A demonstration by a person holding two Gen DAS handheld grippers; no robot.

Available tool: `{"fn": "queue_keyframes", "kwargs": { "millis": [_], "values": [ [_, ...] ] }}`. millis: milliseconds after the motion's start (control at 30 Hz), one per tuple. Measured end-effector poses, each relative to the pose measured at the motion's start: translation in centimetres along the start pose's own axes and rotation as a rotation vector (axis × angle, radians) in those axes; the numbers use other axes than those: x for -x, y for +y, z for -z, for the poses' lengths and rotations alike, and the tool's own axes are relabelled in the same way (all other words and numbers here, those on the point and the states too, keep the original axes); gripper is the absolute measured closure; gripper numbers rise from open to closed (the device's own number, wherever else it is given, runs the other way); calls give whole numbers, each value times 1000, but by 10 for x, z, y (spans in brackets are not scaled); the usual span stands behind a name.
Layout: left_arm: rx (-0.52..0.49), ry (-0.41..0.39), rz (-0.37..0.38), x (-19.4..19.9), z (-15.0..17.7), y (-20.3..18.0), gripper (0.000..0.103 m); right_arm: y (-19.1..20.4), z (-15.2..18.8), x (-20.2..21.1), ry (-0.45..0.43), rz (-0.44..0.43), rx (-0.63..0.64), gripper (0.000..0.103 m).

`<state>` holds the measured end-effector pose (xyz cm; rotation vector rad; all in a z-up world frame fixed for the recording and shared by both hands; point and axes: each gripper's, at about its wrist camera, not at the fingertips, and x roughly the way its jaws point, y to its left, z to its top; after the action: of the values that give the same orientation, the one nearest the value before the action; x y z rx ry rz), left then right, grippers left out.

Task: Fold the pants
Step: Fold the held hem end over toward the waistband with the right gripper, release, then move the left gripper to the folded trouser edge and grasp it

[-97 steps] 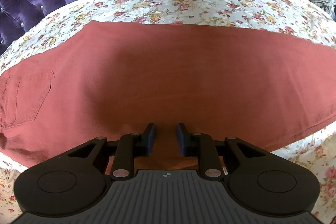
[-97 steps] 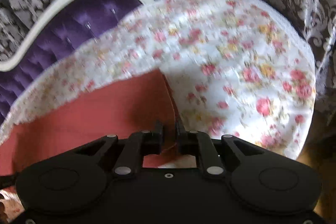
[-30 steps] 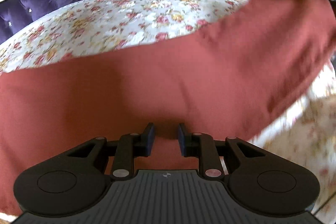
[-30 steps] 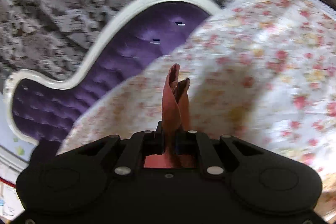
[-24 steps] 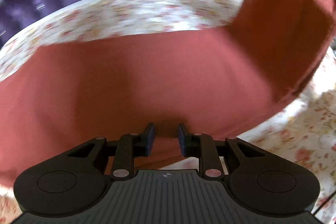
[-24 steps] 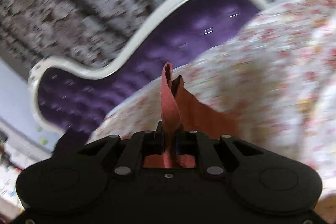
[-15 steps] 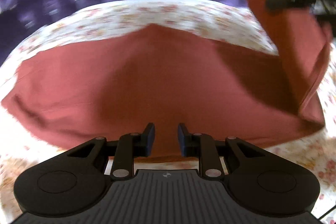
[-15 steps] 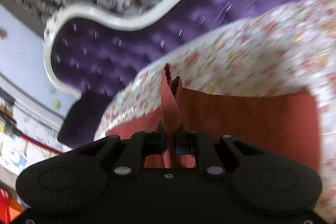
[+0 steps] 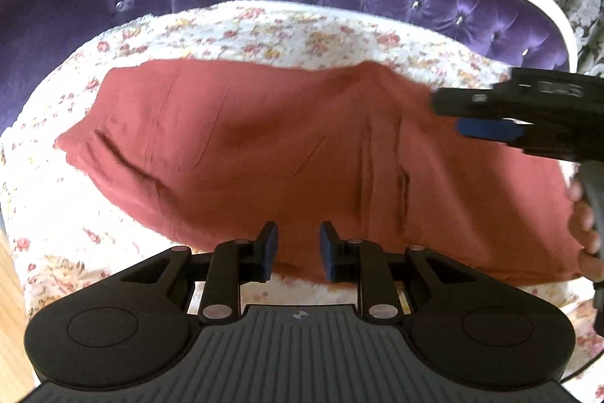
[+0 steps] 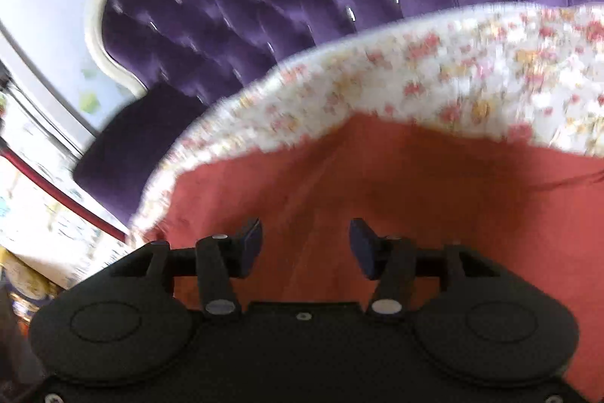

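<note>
As right gripper (image 10: 305, 244) just opened above pants (image 9: 264, 153), left gripper (image 9: 298, 252) angled down, open.

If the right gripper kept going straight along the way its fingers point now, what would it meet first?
Most likely the red pants: they fill the view just ahead of the open right gripper, lying on the floral bedsheet. The frame is blurred, so how close they are is unclear.
</note>
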<state>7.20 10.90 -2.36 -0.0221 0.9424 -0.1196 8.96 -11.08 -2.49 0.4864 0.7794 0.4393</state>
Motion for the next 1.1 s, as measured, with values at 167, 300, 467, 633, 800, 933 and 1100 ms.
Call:
{"fn": "queue_keyframes", "kwargs": {
  "millis": [167, 300, 467, 633, 800, 933, 1100],
  "values": [
    [-45, -30, 32, -4, -15, -23, 79, -46, -8, 43, -83, 191, -38, 53],
    [-87, 3, 98, -23, -20, -51, 79, -93, 1, 77, -125, 374, -91, 54],
    [-79, 90, 167, -53, -13, -60, 76, -123, 20, 109, -145, 394, -175, 54],
    [-71, 111, 180, -58, -2, -55, 65, -124, 35, 117, -159, 373, -156, 54],
    [-47, 127, 180, -60, -6, -54, 65, -120, 41, 113, -163, 336, -133, 54],
    [-51, 136, 159, -66, -9, -56, 63, -119, 45, 114, -160, 292, -140, 53],
    [-41, 128, 158, -66, -11, -65, 97, -112, 50, 117, -171, 285, -116, 53]
  ]
}}
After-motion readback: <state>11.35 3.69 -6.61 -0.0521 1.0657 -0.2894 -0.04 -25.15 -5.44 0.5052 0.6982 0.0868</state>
